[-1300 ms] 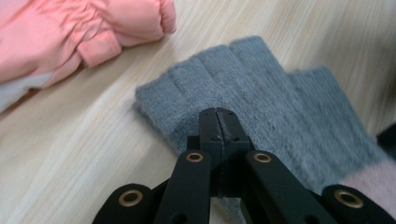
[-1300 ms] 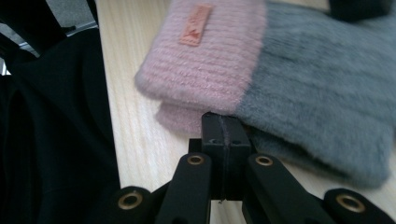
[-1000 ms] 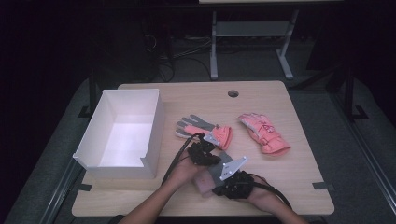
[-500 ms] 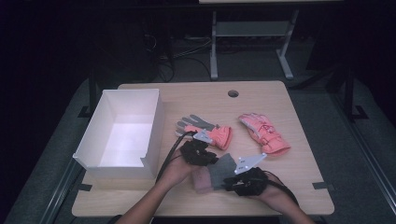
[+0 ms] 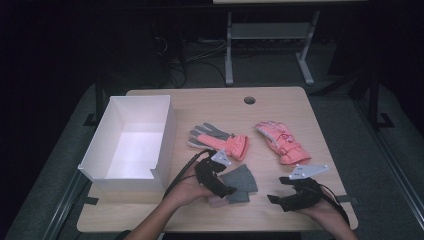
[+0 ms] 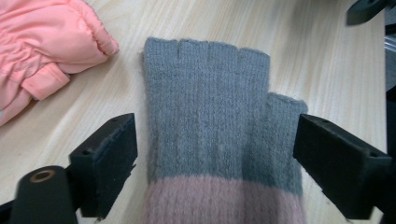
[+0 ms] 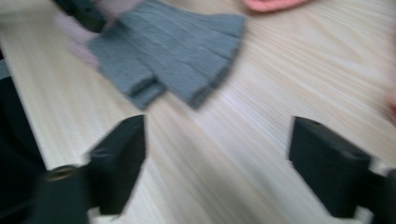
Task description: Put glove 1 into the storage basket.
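On the table [image 5: 300, 107] we see a white box [image 5: 130, 137] at left, two pink ski gloves [image 5: 280, 142] mid-table, and the grey fingerless glove [image 5: 239, 181] flat near the front edge. Our left tongs [image 6: 215, 158] gape wide, straddling its cuff without gripping; right tongs [image 7: 217, 158] also wide open over bare wood, apart from it.

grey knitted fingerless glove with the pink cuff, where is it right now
In the high view the grey knitted fingerless glove lies near the table's front edge, between the open jaws of the left gripper, just below the pink padded glove.
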Available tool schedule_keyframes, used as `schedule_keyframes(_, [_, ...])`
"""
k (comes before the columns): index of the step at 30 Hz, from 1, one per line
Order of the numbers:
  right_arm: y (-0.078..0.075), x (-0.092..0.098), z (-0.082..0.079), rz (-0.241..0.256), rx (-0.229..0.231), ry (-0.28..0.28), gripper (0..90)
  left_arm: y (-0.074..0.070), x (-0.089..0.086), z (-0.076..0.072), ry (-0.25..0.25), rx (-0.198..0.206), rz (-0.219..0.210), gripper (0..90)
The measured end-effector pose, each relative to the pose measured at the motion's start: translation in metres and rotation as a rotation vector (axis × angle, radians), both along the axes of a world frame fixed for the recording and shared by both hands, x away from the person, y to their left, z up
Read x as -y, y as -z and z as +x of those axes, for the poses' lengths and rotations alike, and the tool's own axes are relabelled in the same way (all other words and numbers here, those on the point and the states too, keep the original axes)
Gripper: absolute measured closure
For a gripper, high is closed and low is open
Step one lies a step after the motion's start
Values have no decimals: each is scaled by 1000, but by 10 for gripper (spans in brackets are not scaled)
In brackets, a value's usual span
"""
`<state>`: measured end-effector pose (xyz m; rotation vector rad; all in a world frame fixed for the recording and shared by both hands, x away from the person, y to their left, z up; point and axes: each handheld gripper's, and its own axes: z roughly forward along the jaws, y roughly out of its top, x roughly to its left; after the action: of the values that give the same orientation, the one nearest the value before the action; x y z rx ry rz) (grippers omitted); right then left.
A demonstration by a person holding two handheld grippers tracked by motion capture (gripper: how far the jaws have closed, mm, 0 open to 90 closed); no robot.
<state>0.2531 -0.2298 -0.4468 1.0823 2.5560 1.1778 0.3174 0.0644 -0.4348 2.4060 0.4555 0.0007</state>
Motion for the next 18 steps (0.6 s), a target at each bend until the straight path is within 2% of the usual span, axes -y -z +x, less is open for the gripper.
schedule_keyframes(1, [1, 2, 2, 8, -4, 9, 130, 1, 1, 0, 12, 4, 9, 127])
schedule_keyframes(3, [2, 2, 4, 2, 17, 33, 119, 4, 4, 0, 18, 9, 26, 127])
schedule_keyframes(6, [4, 1, 6, -1, 22, 29, 86, 10, 7, 0, 22, 9, 49, 126])
schedule_keyframes(13, [6, 2, 7, -8, 35, 32, 81, 20, 11, 2, 21, -8, 70, 125])
schedule_keyframes(18, [6, 3, 8, -12, 28, 37, 82, 23, 11, 3, 26, -13, 80, 125])
